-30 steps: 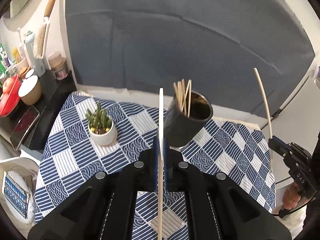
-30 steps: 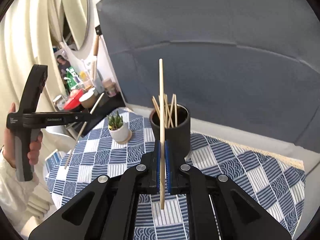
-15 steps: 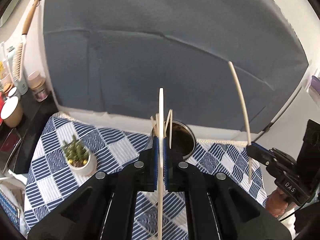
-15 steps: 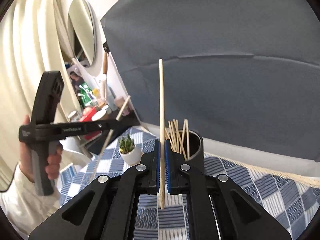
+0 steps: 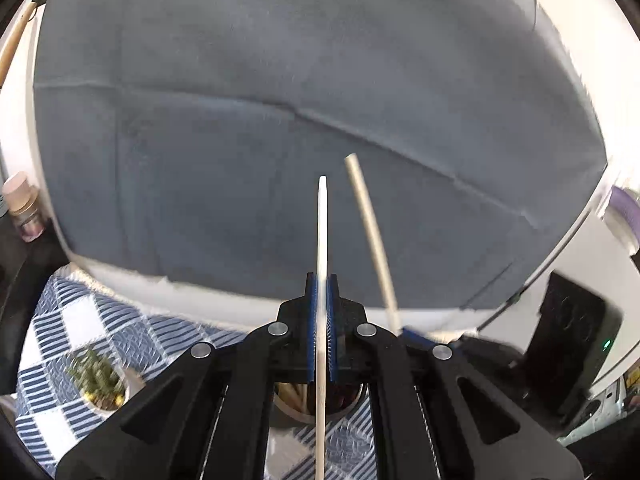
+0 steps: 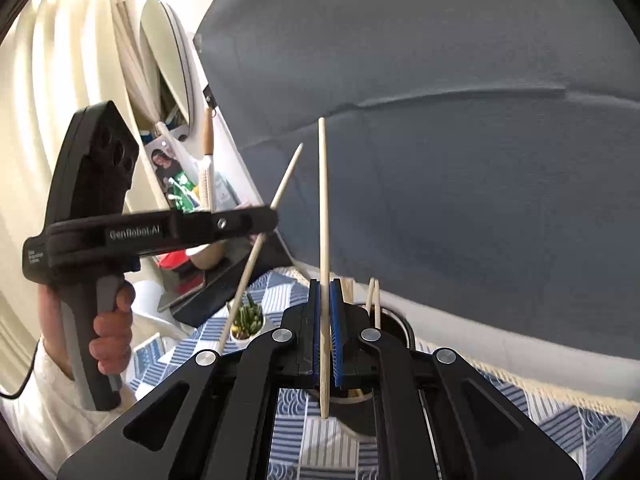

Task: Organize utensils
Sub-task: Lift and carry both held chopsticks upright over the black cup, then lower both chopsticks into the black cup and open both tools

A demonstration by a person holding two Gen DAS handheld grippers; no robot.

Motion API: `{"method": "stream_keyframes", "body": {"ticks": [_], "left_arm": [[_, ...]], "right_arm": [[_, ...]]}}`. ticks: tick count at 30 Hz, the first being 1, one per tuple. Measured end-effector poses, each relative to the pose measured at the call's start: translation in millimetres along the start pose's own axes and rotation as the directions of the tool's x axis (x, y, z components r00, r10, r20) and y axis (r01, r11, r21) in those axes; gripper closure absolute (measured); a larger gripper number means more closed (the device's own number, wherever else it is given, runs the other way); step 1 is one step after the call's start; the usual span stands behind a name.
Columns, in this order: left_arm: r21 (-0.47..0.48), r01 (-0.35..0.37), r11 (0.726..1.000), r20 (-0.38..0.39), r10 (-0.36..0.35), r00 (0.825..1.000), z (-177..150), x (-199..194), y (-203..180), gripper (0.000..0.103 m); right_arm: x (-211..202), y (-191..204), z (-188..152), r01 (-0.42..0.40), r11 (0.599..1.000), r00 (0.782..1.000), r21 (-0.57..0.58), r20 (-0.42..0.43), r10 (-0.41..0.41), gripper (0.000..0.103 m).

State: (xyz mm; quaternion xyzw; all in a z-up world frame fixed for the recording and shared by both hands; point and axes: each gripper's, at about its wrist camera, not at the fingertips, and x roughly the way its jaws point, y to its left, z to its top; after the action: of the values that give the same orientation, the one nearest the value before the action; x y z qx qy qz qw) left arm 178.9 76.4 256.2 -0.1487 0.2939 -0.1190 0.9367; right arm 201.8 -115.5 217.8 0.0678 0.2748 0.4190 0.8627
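My left gripper (image 5: 322, 280) is shut on a pale chopstick (image 5: 322, 232) held upright; the black holder cup (image 5: 320, 408) with several chopsticks sits just below and behind its fingers. My right gripper (image 6: 325, 284) is shut on a wooden chopstick (image 6: 323, 200), also upright, right above the same cup (image 6: 394, 320). The right gripper's chopstick (image 5: 372, 232) shows close beside mine in the left wrist view. The left gripper (image 6: 264, 220) and its chopstick (image 6: 280, 188) show at the left of the right wrist view.
A small potted cactus (image 5: 98, 380) stands left of the cup on the blue-and-white checked cloth (image 5: 80, 320). A grey backdrop (image 5: 280, 100) rises behind the table. A cluttered shelf and mirror (image 6: 168, 60) are at the far left.
Both grippers have moved in over the cup. The two chopsticks are now close side by side, and the cup sits under the fingers in both views.
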Motion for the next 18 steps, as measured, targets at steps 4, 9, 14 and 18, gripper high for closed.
{"method": "stream_keyframes", "body": {"ticks": [4, 9, 14, 18], "left_arm": [[0.010, 0.032, 0.999, 0.062, -0.033, 0.998, -1, 16, 1, 0.098], [0.013, 0.044, 0.999, 0.084, -0.045, 0.995, -12, 39, 6, 0.098], [-0.017, 0.029, 0.999, 0.066, -0.028, 0.997, -31, 52, 17, 0.098], [-0.004, 0.022, 1.000, 0.075, -0.022, 0.997, -42, 47, 18, 0.098]], "right_arm": [[19, -16, -11, -0.020, 0.999, 1.000, 0.043, -0.001, 0.021, 0.098], [31, -30, -25, -0.036, 0.997, 0.999, 0.074, -0.005, 0.036, 0.098], [34, -33, -35, -0.024, 0.997, 0.999, 0.067, -0.022, 0.026, 0.098], [28, -31, -35, -0.011, 0.998, 1.000, 0.055, -0.013, 0.011, 0.098]]}}
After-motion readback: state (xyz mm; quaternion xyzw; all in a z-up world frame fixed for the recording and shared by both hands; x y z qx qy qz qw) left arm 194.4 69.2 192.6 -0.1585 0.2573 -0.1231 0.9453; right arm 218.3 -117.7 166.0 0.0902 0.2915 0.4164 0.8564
